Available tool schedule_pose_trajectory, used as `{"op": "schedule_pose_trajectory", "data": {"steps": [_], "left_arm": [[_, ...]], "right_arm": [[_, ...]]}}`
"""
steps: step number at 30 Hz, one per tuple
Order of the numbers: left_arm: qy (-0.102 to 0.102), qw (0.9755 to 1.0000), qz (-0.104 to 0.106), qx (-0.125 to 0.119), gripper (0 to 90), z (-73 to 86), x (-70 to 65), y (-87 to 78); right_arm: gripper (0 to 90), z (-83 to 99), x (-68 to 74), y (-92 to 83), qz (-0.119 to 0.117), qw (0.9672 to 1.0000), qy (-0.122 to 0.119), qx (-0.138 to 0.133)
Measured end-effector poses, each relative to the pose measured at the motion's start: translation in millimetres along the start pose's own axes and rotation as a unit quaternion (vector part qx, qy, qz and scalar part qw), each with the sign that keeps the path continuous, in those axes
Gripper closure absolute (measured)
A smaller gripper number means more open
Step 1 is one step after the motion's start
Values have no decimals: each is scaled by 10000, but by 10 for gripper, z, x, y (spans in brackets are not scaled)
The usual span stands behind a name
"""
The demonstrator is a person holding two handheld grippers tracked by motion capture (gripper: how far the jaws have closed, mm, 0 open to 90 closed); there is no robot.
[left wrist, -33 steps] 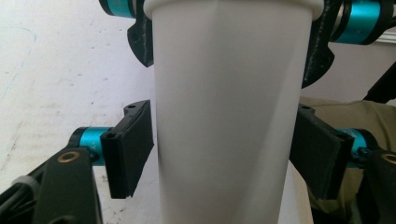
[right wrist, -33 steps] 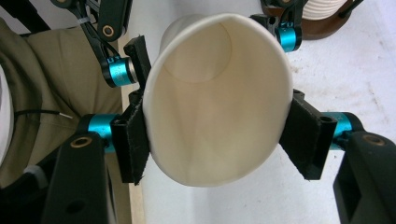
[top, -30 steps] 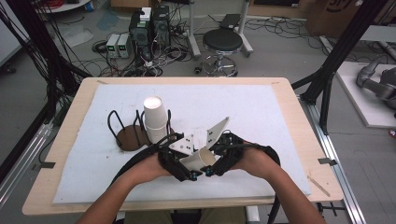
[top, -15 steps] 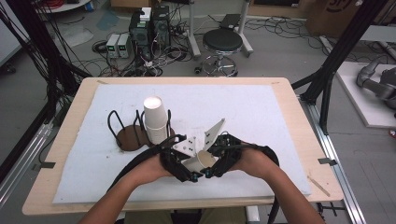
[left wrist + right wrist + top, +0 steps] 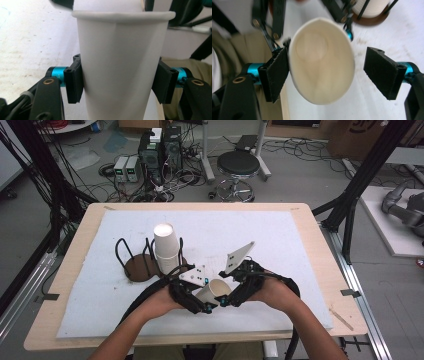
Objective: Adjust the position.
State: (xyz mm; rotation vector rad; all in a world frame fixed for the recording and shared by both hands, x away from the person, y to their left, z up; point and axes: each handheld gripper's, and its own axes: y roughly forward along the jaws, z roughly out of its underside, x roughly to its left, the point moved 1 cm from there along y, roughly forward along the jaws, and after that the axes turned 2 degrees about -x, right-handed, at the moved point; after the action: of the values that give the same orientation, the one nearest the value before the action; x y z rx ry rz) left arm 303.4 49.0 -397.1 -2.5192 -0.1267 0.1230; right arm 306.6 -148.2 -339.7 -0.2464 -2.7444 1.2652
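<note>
A white paper cup (image 5: 214,291) lies tilted between my two grippers near the table's front edge. My left gripper (image 5: 206,300) is shut on it. In the left gripper view both black pads (image 5: 74,82) press on the sides of the cup (image 5: 120,65), below its rim. My right gripper (image 5: 227,295) faces the cup's open mouth (image 5: 322,60), and its jaws have just been opening. Its left pad still sits against the rim, while its right pad (image 5: 382,70) stands well off it. Both hands are close together.
A stack of white cups (image 5: 166,247) stands in a black wire holder with a brown base (image 5: 137,268), left of centre and just behind my left hand. A white mat (image 5: 280,235) covers the wooden table (image 5: 75,250). A stool (image 5: 239,166) stands beyond the far edge.
Both hands have kept their place near the front edge with the cup between them. No clear shift shows in the high view.
</note>
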Motion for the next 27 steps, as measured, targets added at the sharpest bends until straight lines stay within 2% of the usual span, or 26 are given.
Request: {"op": "schedule_pose_trajectory", "data": {"steps": [1,2,4,5,6,7,9,10,11,13,14,15,17,18,19,20,22,23,24,25,26,27], "left_arm": [[-38,10000,-27,-68,360,17,12,-6],[-89,9999,-53,-137,360,35,20,-11],[-172,9995,-94,-249,358,69,34,-19],[-220,9991,-132,-347,358,93,42,-26],[-269,9985,-183,-439,353,112,51,-35],[-311,9978,-252,-523,353,130,58,-48],[-386,9960,-357,-720,349,165,69,-72],[-435,9948,-388,-832,349,180,71,-84],[-435,9940,-437,-902,349,195,74,-100],[-472,9918,-498,-1076,349,224,79,-124],[-491,9906,-528,-1165,349,238,79,-131],[-510,9897,-556,-1213,349,252,77,-137],[-553,9884,-579,-1287,349,277,78,-136],[-587,9874,-635,-1326,349,294,74,-135],[-602,9863,-667,-1381,350,307,76,-135],[-611,9853,-686,-1438,350,321,82,-139],[-671,9819,-738,-1613,351,343,91,-144],[-685,9803,-752,-1695,351,352,97,-147],[-668,9791,-766,-1764,351,357,101,-155],[-675,9772,-786,-1854,351,360,101,-162],[-679,9754,-788,-1944,351,362,103,-168],[-657,9737,-816,-2025,351,366,106,-176]], "right_arm": [[210,33,-23,-61,-35,9992,173,-351],[210,53,-30,-87,-9,9984,265,-494],[209,93,-45,-130,84,9968,363,-701],[209,93,-45,-130,84,9968,363,-701],[209,156,-61,-174,199,9941,493,-942],[209,156,-61,-174,199,9941,493,-942],[210,231,-69,-207,290,9909,619,-1161],[210,294,-63,-226,388,9879,697,-1331],[210,294,-63,-226,388,9879,697,-1331],[210,409,-75,-248,553,9824,825,-1585],[210,409,-75,-248,553,9824,825,-1585],[210,487,-82,-264,662,9779,911,-1762],[210,558,-90,-278,759,9744,995,-1869],[210,558,-90,-278,759,9744,995,-1869],[210,617,-92,-288,827,9720,1086,-1912],[209,732,-100,-299,1021,9668,1249,-1982],[210,851,-113,-301,1172,9608,1387,-2094],[210,851,-113,-301,1172,9608,1387,-2094],[210,952,-114,-295,1393,9581,1451,-2038],[210,952,-114,-295,1393,9581,1451,-2038],[210,999,-114,-293,1464,9568,1465,-2040],[210,1082,-112,-295,1616,9537,1457,-2077]]}}
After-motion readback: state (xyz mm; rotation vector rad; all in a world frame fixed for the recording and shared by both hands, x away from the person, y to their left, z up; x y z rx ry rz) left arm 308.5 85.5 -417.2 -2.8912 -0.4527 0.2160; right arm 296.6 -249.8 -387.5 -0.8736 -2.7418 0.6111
